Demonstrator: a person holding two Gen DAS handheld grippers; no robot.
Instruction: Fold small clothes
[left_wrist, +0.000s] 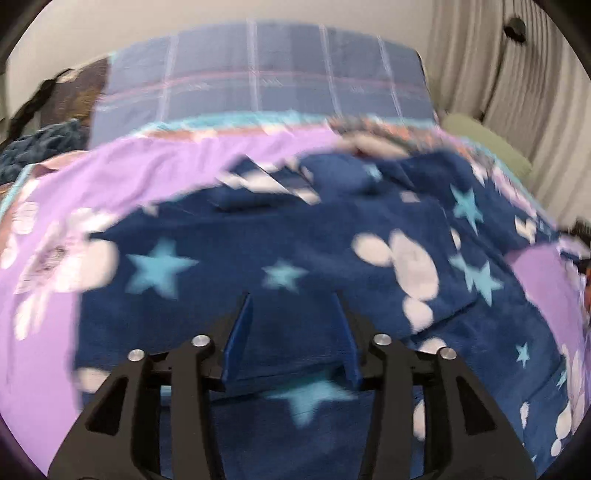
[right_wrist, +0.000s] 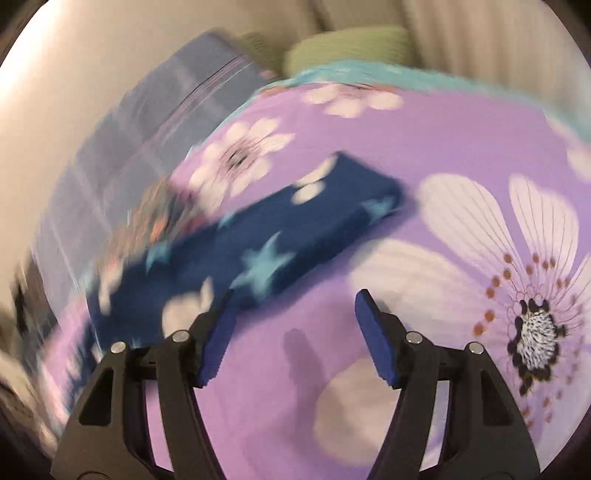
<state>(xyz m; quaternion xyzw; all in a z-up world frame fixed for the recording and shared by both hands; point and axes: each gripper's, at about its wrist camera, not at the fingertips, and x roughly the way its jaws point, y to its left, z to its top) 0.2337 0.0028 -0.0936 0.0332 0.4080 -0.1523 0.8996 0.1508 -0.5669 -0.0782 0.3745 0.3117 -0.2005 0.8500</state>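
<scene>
A navy fleece garment (left_wrist: 295, 240) with light-blue stars and white blobs lies spread on the purple flowered bedsheet (left_wrist: 147, 166); the picture is blurred. Part of it is folded over, with a fold edge running across just below my left gripper (left_wrist: 292, 295). That gripper hovers over the cloth with its blue pads (left_wrist: 240, 332) apart, and they pinch nothing. In the right wrist view one long end of the garment (right_wrist: 258, 240) stretches from the lower left toward the middle. My right gripper (right_wrist: 295, 291) stands open over bare purple sheet (right_wrist: 369, 147) just to the right of that end, nothing between its fingers.
A blue checked blanket (left_wrist: 258, 74) covers the far end of the bed. A green cushion (left_wrist: 487, 140) and pale curtains (left_wrist: 517, 74) are at the right. A dark blue knitted thing (left_wrist: 37, 147) lies at the far left. The sheet carries a large white flower print (right_wrist: 517, 277).
</scene>
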